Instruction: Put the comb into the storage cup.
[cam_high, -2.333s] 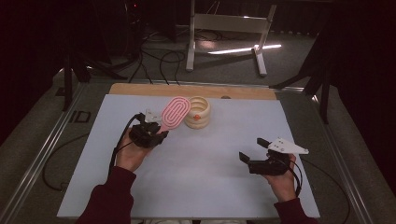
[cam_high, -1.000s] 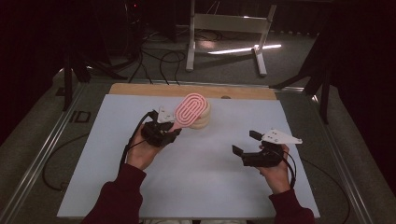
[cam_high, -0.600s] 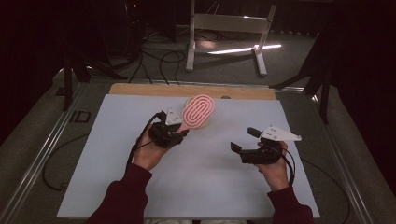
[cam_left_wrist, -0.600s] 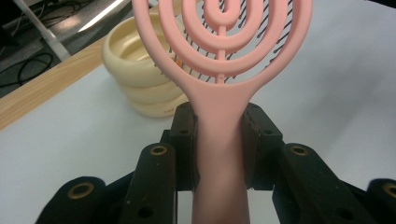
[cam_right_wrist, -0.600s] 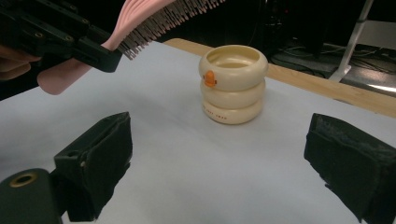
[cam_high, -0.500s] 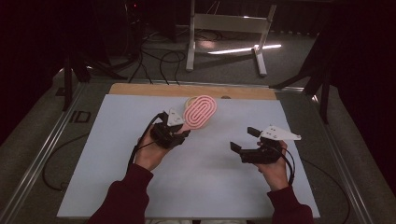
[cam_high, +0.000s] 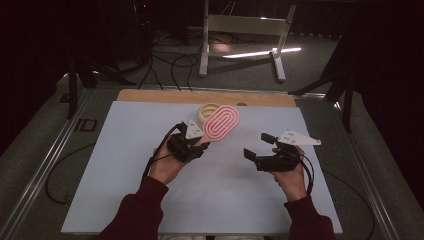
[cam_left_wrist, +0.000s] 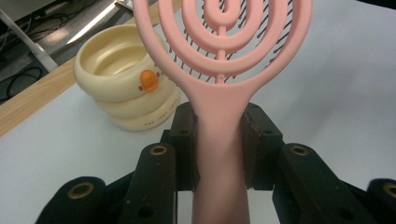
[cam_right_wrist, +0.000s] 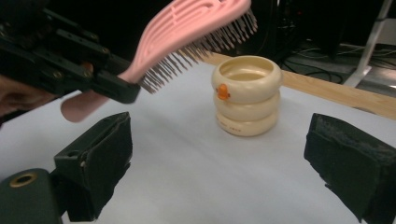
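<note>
The left gripper (cam_high: 200, 143) clamps the handle of a pink hairbrush (cam_high: 221, 122) raised ahead of it, beside a cream ringed cup (cam_high: 206, 111), while the right gripper (cam_high: 256, 147) stands wide apart nearby.

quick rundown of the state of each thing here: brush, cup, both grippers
pink hairbrush: clamped by its handle, held off the table, bristles facing down
cream cup: upright on the table, looks empty, nothing touching it
left gripper: shut on the pink hairbrush handle
right gripper: open, nothing between its jaws
</note>
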